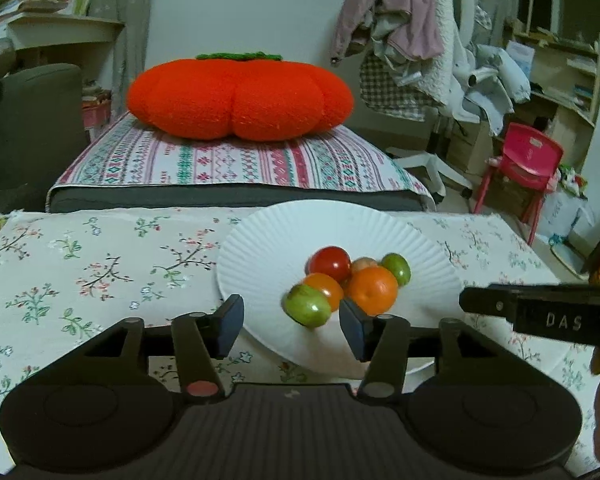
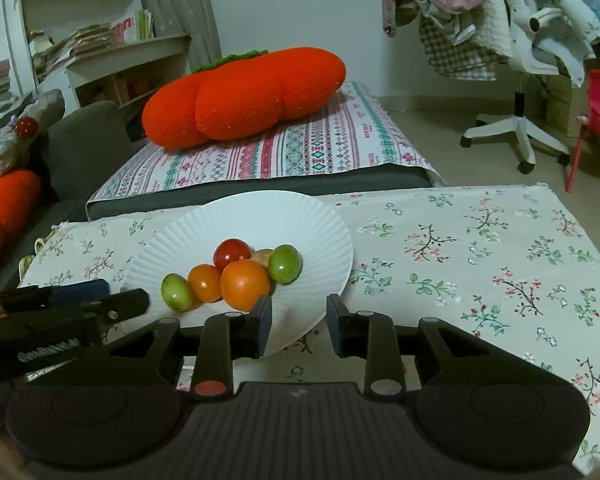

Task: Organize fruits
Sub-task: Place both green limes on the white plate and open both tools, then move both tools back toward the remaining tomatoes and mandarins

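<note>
room: cluttered living space, pumpkin cushion (image 1: 240, 96) on a patterned bench behind, clothes heaped on a swivel chair (image 2: 516, 40)
surface: table under a floral cloth (image 1: 80, 264), bare apart from the plate
plate: white fluted paper plate (image 1: 268, 240) near the table's far edge, about mid-width
fruits: six small ones bunched on the plate's near half: red tomato (image 1: 331, 264), orange tomato (image 1: 324, 288), small orange (image 1: 373, 290), two green fruits (image 1: 307, 306) (image 1: 397, 268), a pale one (image 1: 363, 265) mostly hidden
left gripper (image 1: 291, 326): jaws spread, nothing pinched, near green fruit sits just ahead between the tips, untouched
right gripper (image 2: 299, 326): jaws parted, empty, over the plate's near rim
step: looks like release just done, all visible fruit plated
next: back both grippers off without nudging the pile; near green fruit could roll
</note>
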Demonstrator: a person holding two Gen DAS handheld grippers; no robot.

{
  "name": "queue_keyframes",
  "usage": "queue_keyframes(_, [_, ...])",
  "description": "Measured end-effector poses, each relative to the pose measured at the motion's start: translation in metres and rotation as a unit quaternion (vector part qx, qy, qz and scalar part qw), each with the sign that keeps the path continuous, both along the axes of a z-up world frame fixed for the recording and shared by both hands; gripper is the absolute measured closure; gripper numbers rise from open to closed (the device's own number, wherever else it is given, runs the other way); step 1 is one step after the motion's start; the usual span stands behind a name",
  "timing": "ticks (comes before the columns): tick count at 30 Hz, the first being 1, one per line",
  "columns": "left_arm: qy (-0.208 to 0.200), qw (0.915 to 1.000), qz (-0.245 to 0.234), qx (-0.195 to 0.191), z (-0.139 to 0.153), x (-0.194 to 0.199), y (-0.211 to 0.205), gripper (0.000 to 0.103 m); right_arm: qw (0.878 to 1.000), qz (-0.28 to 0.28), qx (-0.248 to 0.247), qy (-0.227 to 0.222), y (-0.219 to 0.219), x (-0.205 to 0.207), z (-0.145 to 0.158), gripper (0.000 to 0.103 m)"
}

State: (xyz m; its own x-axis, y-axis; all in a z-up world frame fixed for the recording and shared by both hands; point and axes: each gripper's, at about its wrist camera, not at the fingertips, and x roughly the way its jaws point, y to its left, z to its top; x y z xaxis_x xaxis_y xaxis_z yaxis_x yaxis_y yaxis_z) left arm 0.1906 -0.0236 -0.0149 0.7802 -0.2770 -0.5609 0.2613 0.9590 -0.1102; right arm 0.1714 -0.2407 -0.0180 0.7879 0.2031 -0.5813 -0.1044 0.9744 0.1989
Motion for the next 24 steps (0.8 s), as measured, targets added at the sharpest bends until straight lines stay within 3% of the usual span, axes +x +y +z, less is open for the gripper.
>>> queue_keyframes(14, [0.015,0.999,0.037,0.021,0.011,-0.019,0.023,0.063,1.0,0.03,0.002,-0.006,0.012,-0.016,0.007,0.055])
queue_keyframes(24, [0.043,0.9971,0.062,0.011,0.017,-0.037,0.044,0.063,0.998,0.066,0.011,-0.003,0.024,-0.033,0.011,0.05])
